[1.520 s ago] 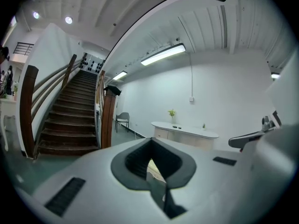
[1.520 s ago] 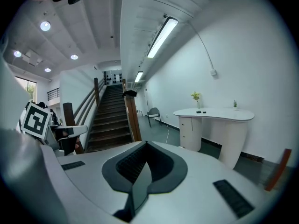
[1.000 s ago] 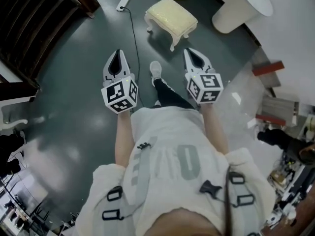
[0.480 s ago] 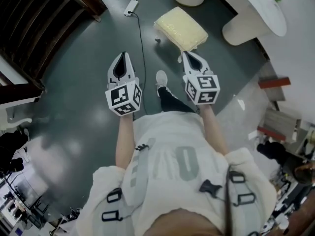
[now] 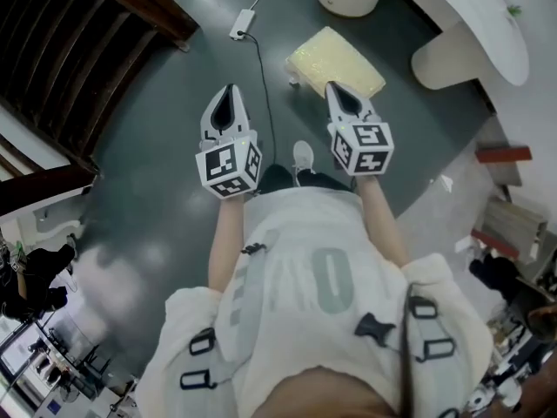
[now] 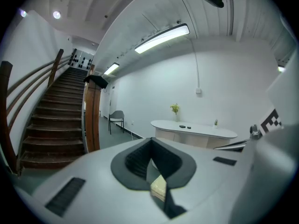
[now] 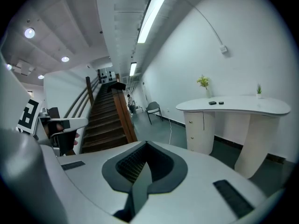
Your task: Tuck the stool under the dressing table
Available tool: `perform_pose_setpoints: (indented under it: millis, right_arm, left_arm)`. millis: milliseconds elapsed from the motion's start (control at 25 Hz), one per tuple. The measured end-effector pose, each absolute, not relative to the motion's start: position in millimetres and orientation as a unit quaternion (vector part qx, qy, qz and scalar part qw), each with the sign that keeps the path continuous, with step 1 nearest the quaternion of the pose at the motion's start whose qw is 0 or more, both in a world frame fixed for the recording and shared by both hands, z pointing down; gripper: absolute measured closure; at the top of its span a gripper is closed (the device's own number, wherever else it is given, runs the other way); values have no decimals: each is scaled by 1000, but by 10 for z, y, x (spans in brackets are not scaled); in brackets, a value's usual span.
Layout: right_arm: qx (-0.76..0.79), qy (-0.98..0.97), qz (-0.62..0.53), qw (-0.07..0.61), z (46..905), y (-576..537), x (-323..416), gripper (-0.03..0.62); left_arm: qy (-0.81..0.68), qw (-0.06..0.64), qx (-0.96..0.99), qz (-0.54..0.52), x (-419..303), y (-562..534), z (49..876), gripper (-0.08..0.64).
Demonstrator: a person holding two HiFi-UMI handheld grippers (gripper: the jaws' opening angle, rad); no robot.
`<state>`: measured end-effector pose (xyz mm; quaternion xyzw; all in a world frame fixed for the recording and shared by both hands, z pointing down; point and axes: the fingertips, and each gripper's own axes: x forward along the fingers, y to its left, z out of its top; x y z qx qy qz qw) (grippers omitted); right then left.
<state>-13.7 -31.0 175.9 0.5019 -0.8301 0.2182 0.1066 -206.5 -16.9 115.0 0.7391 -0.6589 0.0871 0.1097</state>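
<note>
A small stool (image 5: 335, 61) with a pale yellow cushion and white legs stands on the dark grey floor, just ahead of me in the head view. A slice of its cushion (image 6: 159, 186) shows through the slot of the left gripper view. The white dressing table (image 5: 470, 16) with rounded pedestals stands beyond it at the upper right, also seen in both gripper views (image 7: 233, 107) (image 6: 194, 129). My left gripper (image 5: 228, 103) is shut and empty, to the left of the stool. My right gripper (image 5: 339, 94) is shut and empty, its tip over the stool's near edge.
A wooden staircase (image 5: 78, 50) rises at the left. A white power strip (image 5: 240, 33) and its cable (image 5: 265, 103) lie on the floor left of the stool. A grey chair (image 7: 153, 109) stands by the far wall. Shelves with clutter (image 5: 509, 233) stand at the right.
I have walked toward the stool with both grippers held out; the stool and table now sit closer, and the right gripper's tip has come over the stool's near edge.
</note>
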Motion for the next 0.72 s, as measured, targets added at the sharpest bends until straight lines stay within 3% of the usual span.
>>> perform_pose_setpoints:
  millis: [480,720]
  right_arm:
    - [601,-761,232,77,1882,-846,450,589]
    - [682,-687,240,71,1938,-855,1003,589]
  left_arm:
    - [-588,104,798,85,-1698,-1226,1206,555]
    - [-512,107,846,105,-1149,-1760,1295,555]
